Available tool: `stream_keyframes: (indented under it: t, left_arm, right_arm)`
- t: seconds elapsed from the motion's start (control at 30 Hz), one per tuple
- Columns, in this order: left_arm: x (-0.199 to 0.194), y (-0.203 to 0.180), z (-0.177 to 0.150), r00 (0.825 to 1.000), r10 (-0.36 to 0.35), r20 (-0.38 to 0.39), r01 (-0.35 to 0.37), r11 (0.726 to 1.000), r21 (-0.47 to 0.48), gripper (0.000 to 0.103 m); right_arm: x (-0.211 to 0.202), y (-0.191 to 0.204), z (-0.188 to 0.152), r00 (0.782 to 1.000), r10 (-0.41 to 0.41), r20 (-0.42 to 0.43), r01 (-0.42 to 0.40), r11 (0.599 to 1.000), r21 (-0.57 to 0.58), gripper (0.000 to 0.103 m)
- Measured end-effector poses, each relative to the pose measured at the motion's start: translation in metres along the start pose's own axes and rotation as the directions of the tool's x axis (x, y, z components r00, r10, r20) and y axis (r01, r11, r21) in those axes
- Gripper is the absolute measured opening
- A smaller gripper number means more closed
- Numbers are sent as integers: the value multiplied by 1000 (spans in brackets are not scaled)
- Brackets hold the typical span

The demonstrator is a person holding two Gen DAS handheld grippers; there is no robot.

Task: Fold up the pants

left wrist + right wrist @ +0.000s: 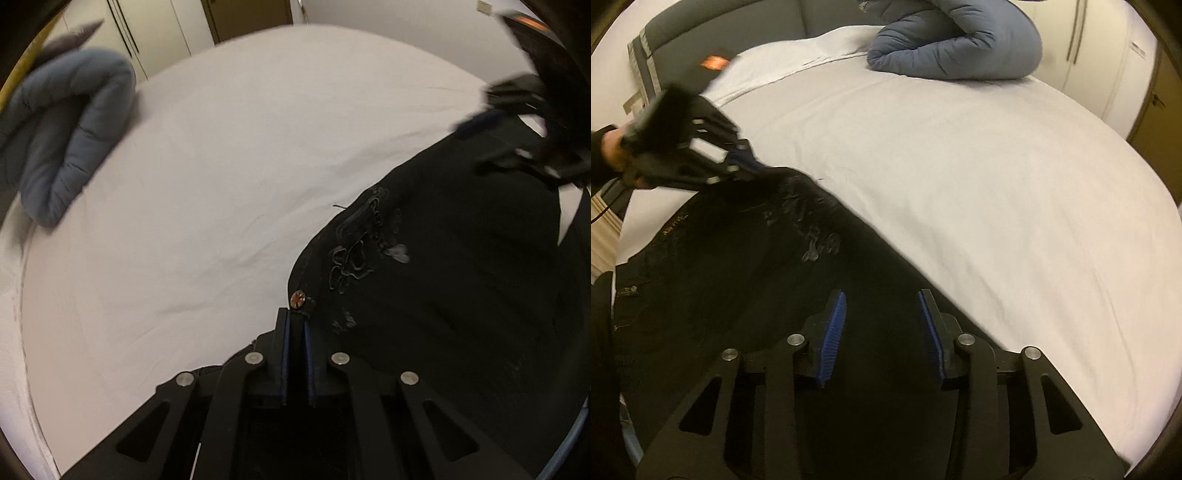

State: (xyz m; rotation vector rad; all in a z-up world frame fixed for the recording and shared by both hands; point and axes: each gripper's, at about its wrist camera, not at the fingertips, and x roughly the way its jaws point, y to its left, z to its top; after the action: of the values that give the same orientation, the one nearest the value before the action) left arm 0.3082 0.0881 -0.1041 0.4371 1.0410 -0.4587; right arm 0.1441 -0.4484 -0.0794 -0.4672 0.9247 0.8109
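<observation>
Black pants [443,295] with pale embroidery and a round red-patterned button [297,298] lie on the white bed sheet [221,184]. My left gripper [295,317] is shut on the waistband corner just under that button. In the right wrist view the same gripper [757,168], held by a hand [613,147], bites the pants' [757,295] far edge. My right gripper [882,299] points down over the dark cloth with its blue pads [834,325] apart and nothing pinched between them. From the left wrist view it is a blur [498,122] at the pants' far end.
A rolled blue-grey quilted cover [960,48] lies at the head of the bed, also visible in the left wrist view [70,129]. A grey headboard [720,29] stands behind it. Pale wardrobe doors [155,29] line the wall. The sheet [997,184] spreads to the right of the pants.
</observation>
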Motion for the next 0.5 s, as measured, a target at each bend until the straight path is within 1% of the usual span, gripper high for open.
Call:
stream_keyframes:
  t: [0.07, 0.1, 0.17, 0.3, 0.4, 0.43, 0.47, 0.5]
  left_arm:
    - [-5, -14, -5, 999, 23, 36, -23, 1000, 9, 6]
    - [-10, -6, -3, 999, 32, 45, -32, 999, 10, 6]
    - [-16, -11, -6, 997, 48, 64, -50, 999, 21, 6]
    - [-19, -8, -5, 996, 45, 72, -48, 998, 34, 6]
    - [-21, -8, -7, 996, 44, 78, -47, 998, 36, 6]
    - [-20, -1, -5, 996, 42, 80, -45, 998, 33, 6]
    - [-20, -1, -5, 996, 39, 81, -42, 999, 30, 6]
    - [-24, -3, -8, 996, 39, 82, -41, 999, 30, 6]
  right_arm:
    - [10, 2, 13, 1000, 1, -11, -1, 1000, -29, 38]
    - [16, 4, 20, 1000, 5, -21, -6, 999, -40, 38]
    - [26, 7, 31, 999, 14, -42, -17, 997, -69, 38]
    - [50, 16, 49, 994, 21, -111, -34, 992, -120, 38]
    - [66, 21, 56, 988, 9, -152, -32, 989, -146, 38]
    - [71, 22, 60, 987, 6, -162, -29, 990, -141, 34]
    - [74, 21, 62, 985, 13, -169, -35, 992, -125, 26]
    - [75, 20, 64, 985, 28, -172, -46, 994, -101, 20]
